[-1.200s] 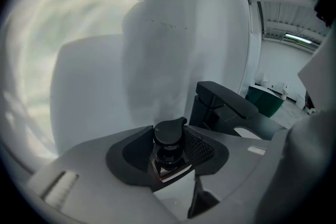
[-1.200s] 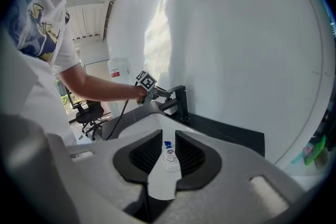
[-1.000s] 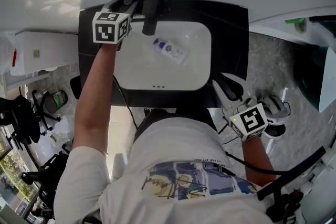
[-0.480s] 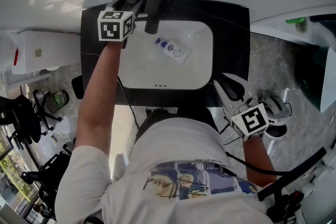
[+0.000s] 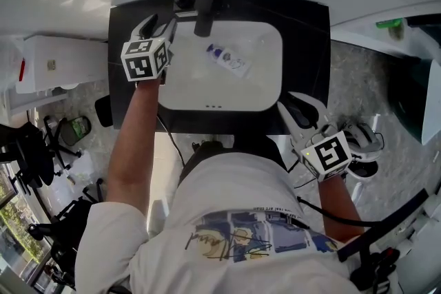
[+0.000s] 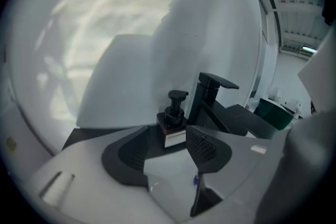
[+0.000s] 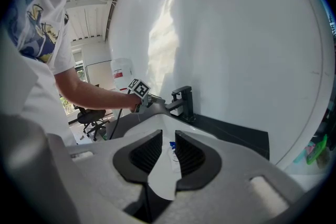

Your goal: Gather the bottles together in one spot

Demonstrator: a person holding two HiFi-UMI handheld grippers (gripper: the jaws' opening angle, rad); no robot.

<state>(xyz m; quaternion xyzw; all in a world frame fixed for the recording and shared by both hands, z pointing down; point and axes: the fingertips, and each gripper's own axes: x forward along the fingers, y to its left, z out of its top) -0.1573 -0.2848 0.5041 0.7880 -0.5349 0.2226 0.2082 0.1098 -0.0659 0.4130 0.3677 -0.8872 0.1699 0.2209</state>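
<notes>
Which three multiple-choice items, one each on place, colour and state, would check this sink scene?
1. Where does the small bottle lie? A in the basin; B on the floor; C on a shelf.
2. What colour is the faucet? A white; B black; C red.
3. How do the jaws of the left gripper stand? A shut on a bottle; B apart, empty; C shut, empty.
A: it lies on the white basin bottom. B: the faucet is black throughout. B: the pads stand apart, having just opened, with nothing between them.
</notes>
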